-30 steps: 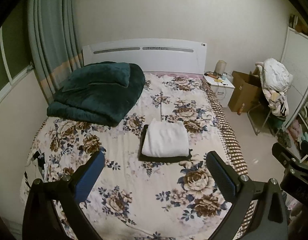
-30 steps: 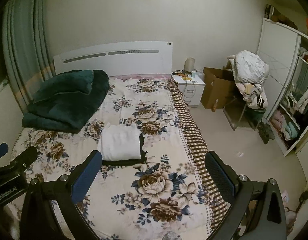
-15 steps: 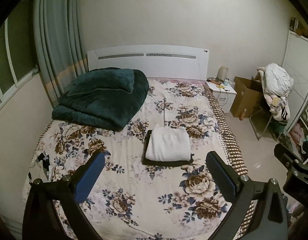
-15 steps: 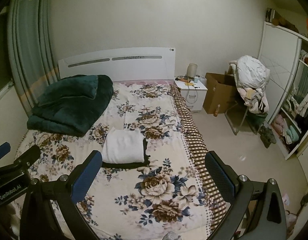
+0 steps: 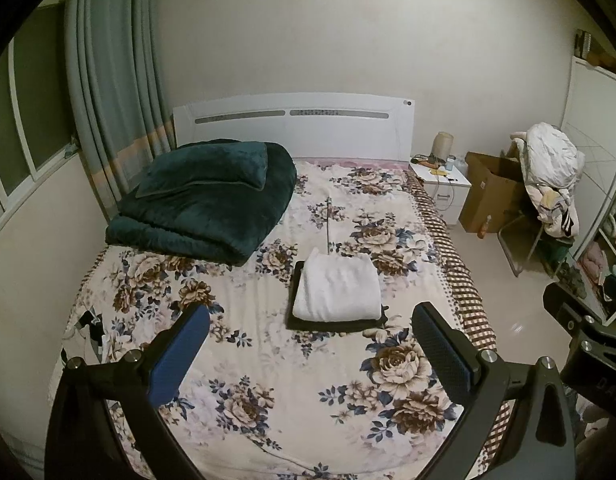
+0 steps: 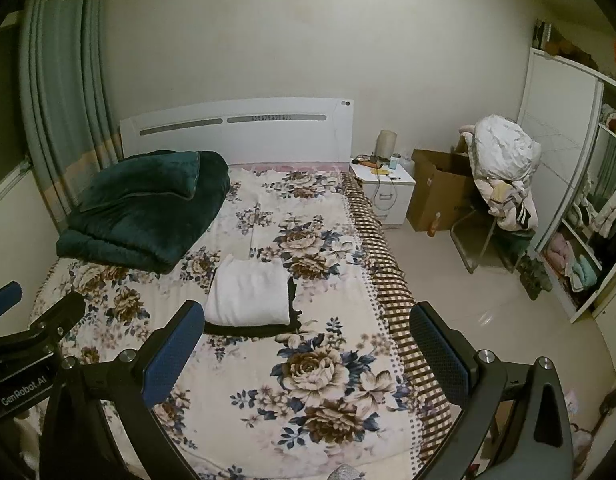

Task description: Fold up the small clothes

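A folded white garment (image 5: 337,289) lies on top of a folded black garment (image 5: 332,325) in the middle of the floral bed (image 5: 268,392). Both show in the right wrist view too, white (image 6: 250,294) on black (image 6: 252,330). My left gripper (image 5: 310,354) is open and empty, held above the foot of the bed, well short of the stack. My right gripper (image 6: 306,354) is open and empty, to the right of the left one, over the bed's right front part. Each gripper's body shows at the edge of the other's view.
A folded dark green blanket (image 5: 204,196) lies at the bed's far left by the white headboard (image 5: 292,124). Curtains (image 5: 108,92) hang on the left. A nightstand (image 6: 382,184), a cardboard box (image 6: 440,188), a chair piled with clothes (image 6: 504,168) and open shelves (image 6: 584,216) stand on the right.
Both grippers have drawn back and up from the bed, so the stack looks smaller and farther. Both stay open. The clothes have not moved.
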`<state>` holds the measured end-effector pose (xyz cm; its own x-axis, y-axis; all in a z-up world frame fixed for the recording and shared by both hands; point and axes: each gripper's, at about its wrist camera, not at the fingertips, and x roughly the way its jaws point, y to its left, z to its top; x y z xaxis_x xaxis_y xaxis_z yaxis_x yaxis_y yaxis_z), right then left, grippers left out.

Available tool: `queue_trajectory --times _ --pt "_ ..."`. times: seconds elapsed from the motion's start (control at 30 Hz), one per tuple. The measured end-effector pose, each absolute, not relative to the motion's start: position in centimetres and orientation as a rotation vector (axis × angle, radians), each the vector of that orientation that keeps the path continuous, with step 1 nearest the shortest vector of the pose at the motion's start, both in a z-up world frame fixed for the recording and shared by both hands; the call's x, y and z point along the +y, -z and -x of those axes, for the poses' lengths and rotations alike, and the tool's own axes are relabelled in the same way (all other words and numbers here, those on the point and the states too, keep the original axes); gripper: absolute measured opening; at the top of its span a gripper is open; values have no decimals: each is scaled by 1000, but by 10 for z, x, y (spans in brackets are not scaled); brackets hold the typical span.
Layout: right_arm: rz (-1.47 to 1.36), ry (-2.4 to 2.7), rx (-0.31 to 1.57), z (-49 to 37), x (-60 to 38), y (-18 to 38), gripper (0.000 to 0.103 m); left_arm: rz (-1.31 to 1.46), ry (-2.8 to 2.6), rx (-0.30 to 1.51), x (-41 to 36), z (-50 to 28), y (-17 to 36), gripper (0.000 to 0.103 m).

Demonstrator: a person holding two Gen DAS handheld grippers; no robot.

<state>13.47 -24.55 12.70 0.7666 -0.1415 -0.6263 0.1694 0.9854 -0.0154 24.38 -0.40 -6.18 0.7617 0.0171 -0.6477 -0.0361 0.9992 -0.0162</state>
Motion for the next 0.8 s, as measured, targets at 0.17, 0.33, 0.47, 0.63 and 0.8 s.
queue_trajectory --times 0.17,0.33,0.47,0.63,0.8 --pt "-44 169 677 -132 -245 -128 103 27 -32 698 -3 -243 58 103" --pt "-46 169 675 -130 -245 -130 103 26 -26 695 -1 -245 49 103" --pt "-42 167 672 -128 -247 -134 103 29 -21 697 -1 -245 47 103" --pt "-43 169 673 -127 -245 -132 103 28 -21 696 -1 -246 45 103" --pt "-40 166 677 -127 -245 -137 103 22 -22 692 -3 -246 45 103"
